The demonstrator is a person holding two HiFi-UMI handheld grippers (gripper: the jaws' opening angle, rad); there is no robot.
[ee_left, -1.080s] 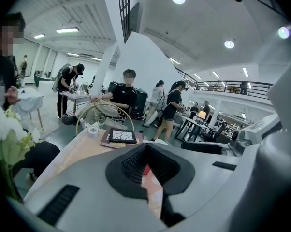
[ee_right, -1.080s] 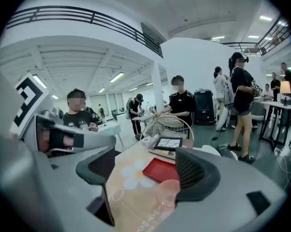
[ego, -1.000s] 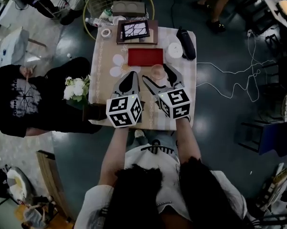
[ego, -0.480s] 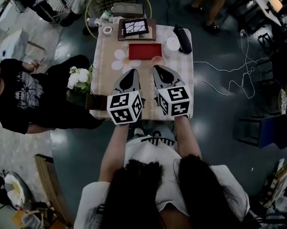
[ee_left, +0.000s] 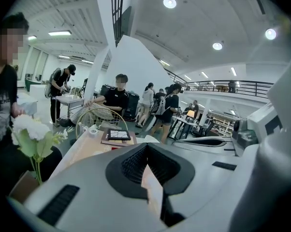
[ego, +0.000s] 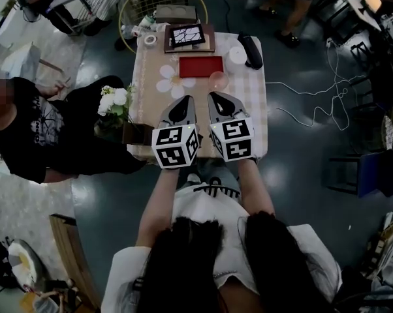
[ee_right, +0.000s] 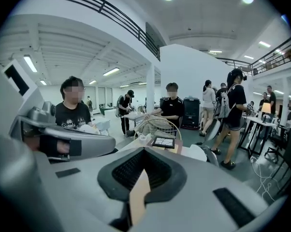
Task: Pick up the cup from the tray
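Frame centre: left gripper (ego: 183, 104) and right gripper (ego: 218, 99), jaws together on both, nothing between them. Cup (ego: 217, 80) is just above the right gripper's tip, straight ahead, so right is nearer. It stands upright at the lower-right corner of the red tray (ego: 200, 66), upper centre.

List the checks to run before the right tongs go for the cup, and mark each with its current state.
1. Cup located: ok. It stands on the tablecloth beside the red tray's near right corner.
2. Right tongs open for a grasp: not ok. They are shut with nothing between them.
3. Cup ahead of the right tongs: ok. It sits just beyond their tips.
4. Left tongs out of the way: ok. They are shut, empty and to the left of the cup.
5. Cup upright: cannot tell from the head view.
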